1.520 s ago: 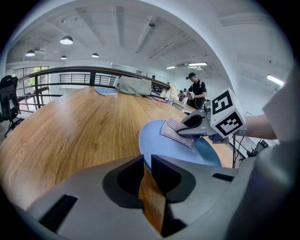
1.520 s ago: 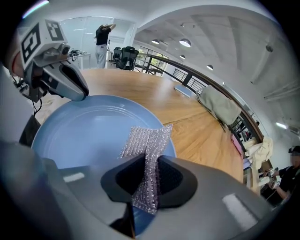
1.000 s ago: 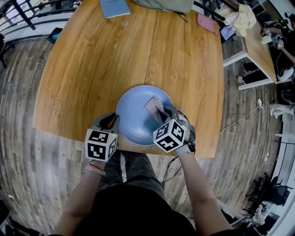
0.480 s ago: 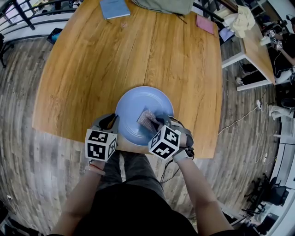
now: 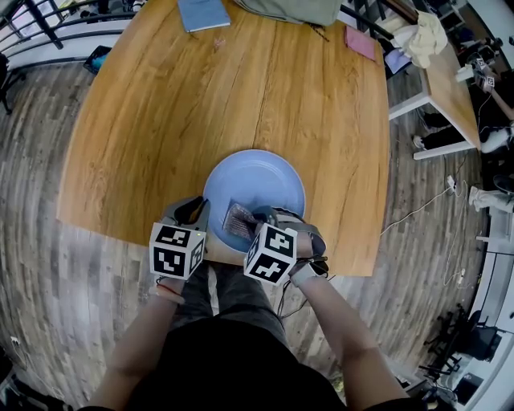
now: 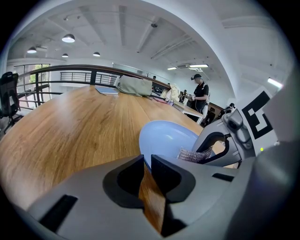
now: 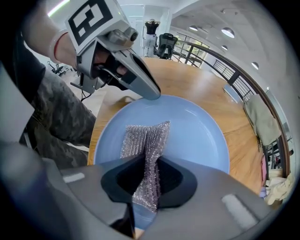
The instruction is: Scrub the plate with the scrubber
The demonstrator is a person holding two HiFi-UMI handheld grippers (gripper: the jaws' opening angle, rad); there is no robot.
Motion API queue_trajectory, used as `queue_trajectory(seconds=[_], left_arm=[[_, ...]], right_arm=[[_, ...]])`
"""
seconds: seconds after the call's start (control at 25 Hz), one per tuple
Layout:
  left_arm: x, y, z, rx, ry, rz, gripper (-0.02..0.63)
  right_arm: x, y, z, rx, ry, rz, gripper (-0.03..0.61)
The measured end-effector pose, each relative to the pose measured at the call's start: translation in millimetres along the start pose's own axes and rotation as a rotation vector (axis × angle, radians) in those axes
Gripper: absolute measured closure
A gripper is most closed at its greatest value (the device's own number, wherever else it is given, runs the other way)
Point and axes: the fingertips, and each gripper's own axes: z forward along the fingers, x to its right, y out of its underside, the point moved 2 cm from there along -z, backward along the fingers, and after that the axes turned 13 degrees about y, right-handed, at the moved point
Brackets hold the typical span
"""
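— How were the two tongs found?

— The left gripper [image 6: 146, 160] was seen with its jaws drawn to a narrow slit and clamped on the rim of a round, pale-blue plate [image 5: 265, 172]. The right gripper [image 7: 149, 161] was pointed steeply down, with its jaws pressed together on a silvery, crinkled mesh scrubber [image 7: 145, 133].

— And what was everything set upon?

— A large, rounded table of honey-coloured wood [image 5: 201, 104] was seen, stood on grey plank flooring [image 5: 48, 265]. The plate was placed at the table's near edge, just ahead of the person's legs.

— Where was the plate gripped?

— It was gripped at the near left part of its rim, as shown in the head view. In the right gripper view, the left gripper's grey fingertip was laid over that rim.

— What else was noted on the table?

— A flat blue book [image 5: 201, 12] was left at the far edge, well apart from the plate.

— And the scrubber?

— It was spread against the plate's inner face in the near left part. It was held close beside the left gripper's tips, yet apart from them.
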Motion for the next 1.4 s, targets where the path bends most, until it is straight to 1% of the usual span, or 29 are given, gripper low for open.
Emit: queue_trajectory(seconds=[0.16,0.4,0.6,0.84,1.0,1.24,1.4], left_arm=[[-1.3,-0.2,-1.1,0.001,0.003,0.000,0.569],[-0.6,-0.6,-1.8,0.004,0.011,-0.001,0.569],[-1.0,0.1,-1.7,0.001,0.014,-0.002,0.569],[0.4,0.7,-0.7,-0.001,0.018,0.000,0.569],[0.3,1.2,-1.2,-0.001,0.019,0.004,0.569],[1.1,-0.4,-1.0,0.001,0.020,0.005,0.569],[0.9,0.4,-1.7,-0.001,0.018,0.007,0.569]], right_arm=[[-3.7,-12.8,2.9,0.027,-0.016,0.010,0.508],[5.6,-27.1,9.5,0.064,-0.005,0.045,0.505],[17.6,-39.8,17.8,0.079,0.016,0.014,0.503],[33.8,-50.2,26.9,0.121,0.085,-0.101,0.505],[50.1,-56.1,33.4,0.146,0.154,-0.157,0.505],[73.6,-54.5,38.8,0.157,0.229,-0.163,0.505],[89.8,-48.5,42.6,0.142,0.286,-0.172,0.506]])
